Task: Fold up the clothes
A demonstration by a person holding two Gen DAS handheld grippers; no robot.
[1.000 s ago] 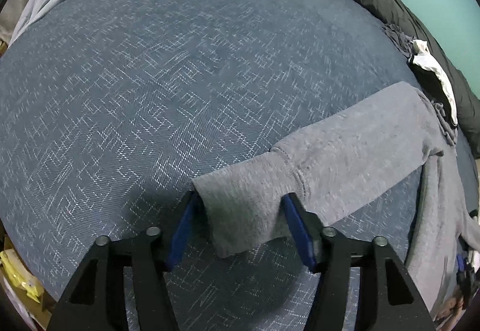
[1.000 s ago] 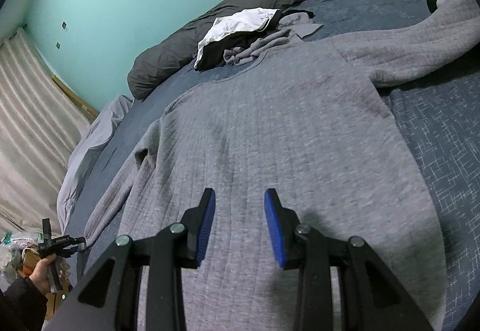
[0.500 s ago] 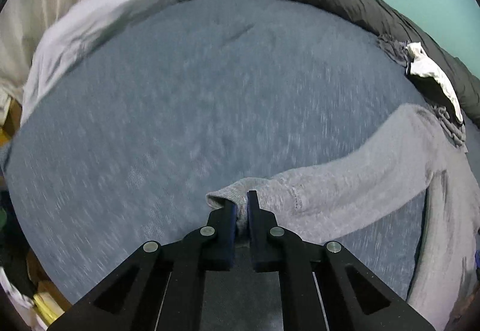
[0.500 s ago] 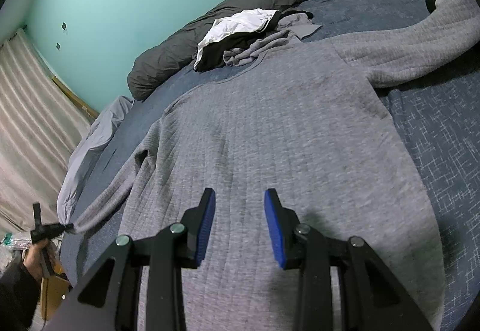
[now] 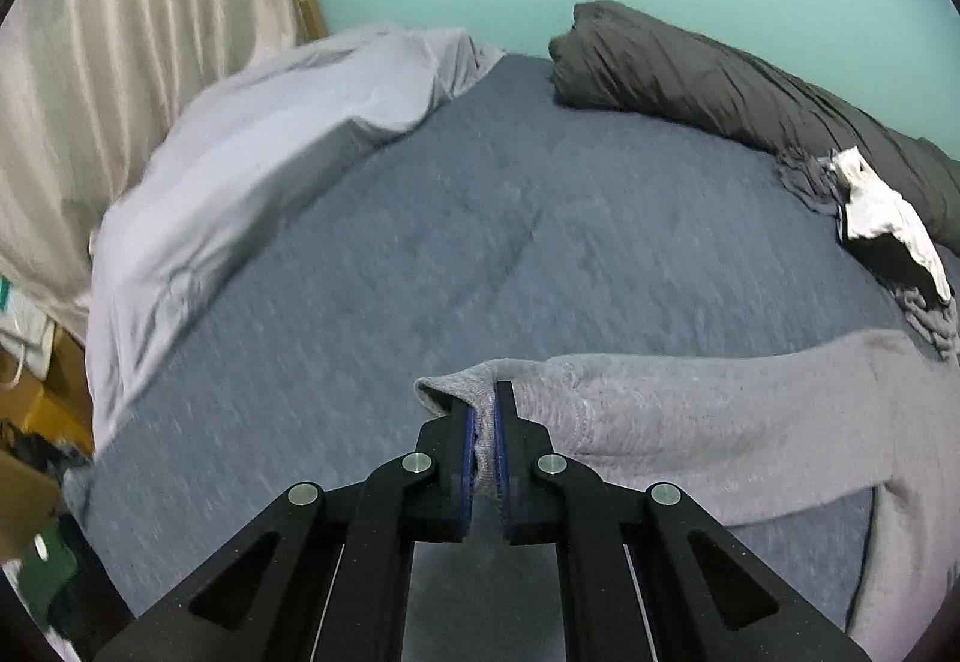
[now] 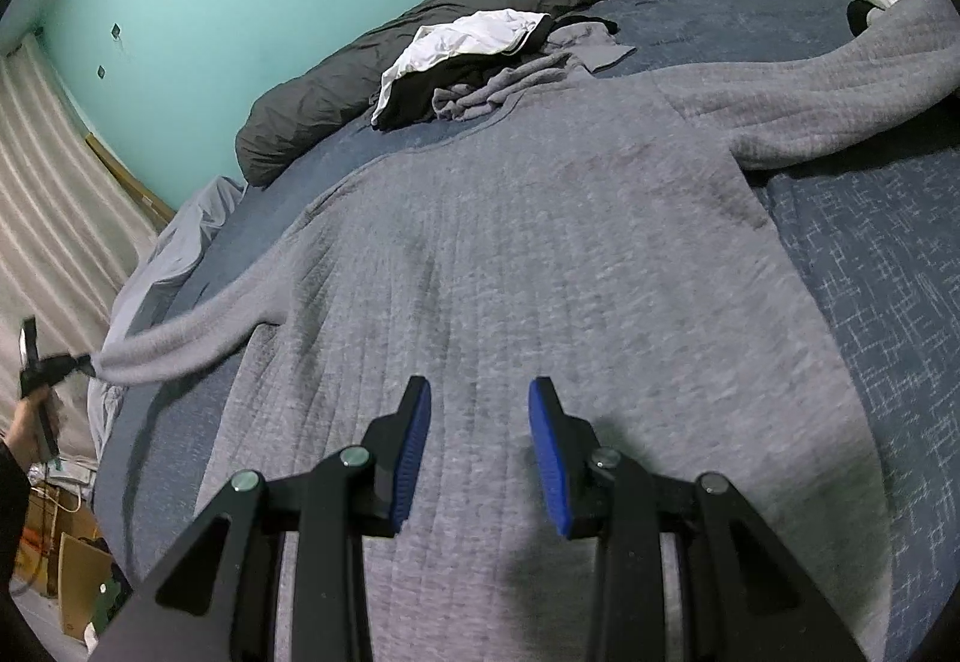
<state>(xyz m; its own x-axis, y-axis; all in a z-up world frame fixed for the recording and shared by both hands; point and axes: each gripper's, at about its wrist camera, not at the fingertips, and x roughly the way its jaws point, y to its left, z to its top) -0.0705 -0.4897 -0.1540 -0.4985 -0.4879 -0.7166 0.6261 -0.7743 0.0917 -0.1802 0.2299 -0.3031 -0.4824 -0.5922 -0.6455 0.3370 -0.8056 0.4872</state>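
Left gripper (image 5: 485, 422) has its fingers clamped on the sweater (image 6: 540, 266) cuff, sleeve pulled off the bed (image 5: 420, 254) toward its left edge. Right gripper (image 6: 479, 422) sits over the sweater's lower body, fingers partly apart, gripping nothing. Sweater's spread flat mid-bed, clothes pile (image 6: 480, 62) beyond the collar.

Both grippers are matte black plastic with silver screw heads; right gripper (image 6: 479, 443) has blue ribbed pads (image 6: 549, 446), left gripper (image 5: 480, 437) looks the same. Dark sleeve (image 6: 11, 506), I think.
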